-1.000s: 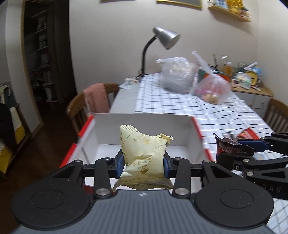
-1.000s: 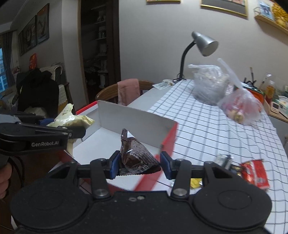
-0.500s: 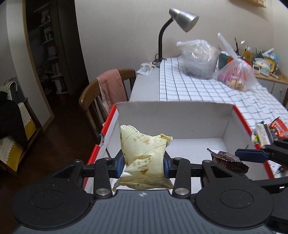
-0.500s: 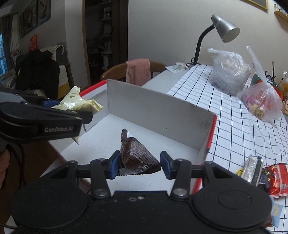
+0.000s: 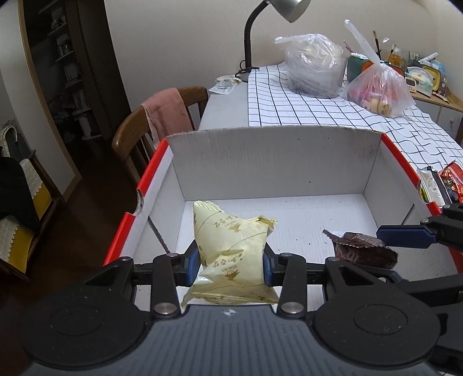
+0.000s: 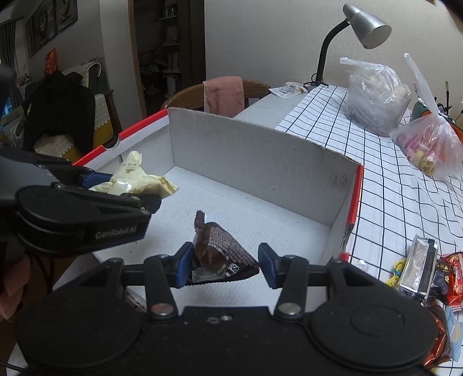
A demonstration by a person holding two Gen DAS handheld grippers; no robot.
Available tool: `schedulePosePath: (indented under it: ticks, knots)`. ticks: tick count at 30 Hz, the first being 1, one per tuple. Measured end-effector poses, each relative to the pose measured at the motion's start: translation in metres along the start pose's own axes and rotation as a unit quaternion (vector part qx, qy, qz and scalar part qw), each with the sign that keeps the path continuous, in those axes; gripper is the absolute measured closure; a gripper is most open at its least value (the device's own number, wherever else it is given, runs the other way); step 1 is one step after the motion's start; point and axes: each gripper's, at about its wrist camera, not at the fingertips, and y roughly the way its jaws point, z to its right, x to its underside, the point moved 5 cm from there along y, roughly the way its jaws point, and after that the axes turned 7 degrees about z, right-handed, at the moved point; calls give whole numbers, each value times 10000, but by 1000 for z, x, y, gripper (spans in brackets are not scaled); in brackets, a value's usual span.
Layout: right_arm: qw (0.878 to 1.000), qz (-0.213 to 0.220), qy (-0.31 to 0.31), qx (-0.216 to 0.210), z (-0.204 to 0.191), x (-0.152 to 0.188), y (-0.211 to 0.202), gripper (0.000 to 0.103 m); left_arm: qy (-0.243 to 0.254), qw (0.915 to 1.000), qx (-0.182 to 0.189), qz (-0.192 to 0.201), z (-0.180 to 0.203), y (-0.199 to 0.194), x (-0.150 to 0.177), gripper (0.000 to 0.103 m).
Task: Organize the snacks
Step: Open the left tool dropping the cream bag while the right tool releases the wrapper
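Note:
My left gripper (image 5: 231,261) is shut on a pale yellow snack packet (image 5: 231,248) and holds it low inside the white cardboard box (image 5: 272,162) with red edges. My right gripper (image 6: 225,264) holds a dark brown snack packet (image 6: 220,251) just above the box floor; its jaws stand a little wider than before and the right pad shows a small gap. In the right wrist view the left gripper (image 6: 121,188) and its yellow packet (image 6: 136,179) are at the left of the box (image 6: 260,156). The brown packet (image 5: 361,248) also shows in the left wrist view.
Several loose snack packets (image 6: 428,272) lie on the checked tablecloth (image 6: 390,185) right of the box. Two plastic bags (image 5: 315,69) (image 5: 379,89) and a desk lamp (image 5: 277,17) stand at the far end. A wooden chair (image 5: 162,121) with a pink cloth is beside the table.
Both grippers have moved forward and down into the box with their packets. The right gripper's jaws have spread slightly around the brown packet.

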Motion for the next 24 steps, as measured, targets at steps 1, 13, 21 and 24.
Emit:
schedulePosePath:
  ticks: [1, 13, 21, 24]
  knots:
    - [10000, -6, 18, -7, 0, 0, 0, 54, -12, 10000, 16, -14, 0, 1, 0, 63]
    - [9997, 177, 155, -73, 6, -2, -18, 38, -139, 9998, 91, 50, -1, -11, 0, 49]
    - [9987, 409, 273, -142, 10, -6, -48, 24, -227, 9991, 148, 333, 2, -38, -6, 34]
    - [9976, 536, 397, -197, 15, -8, -61, 21, -175, 9989, 172, 388, 6, -47, -5, 34]
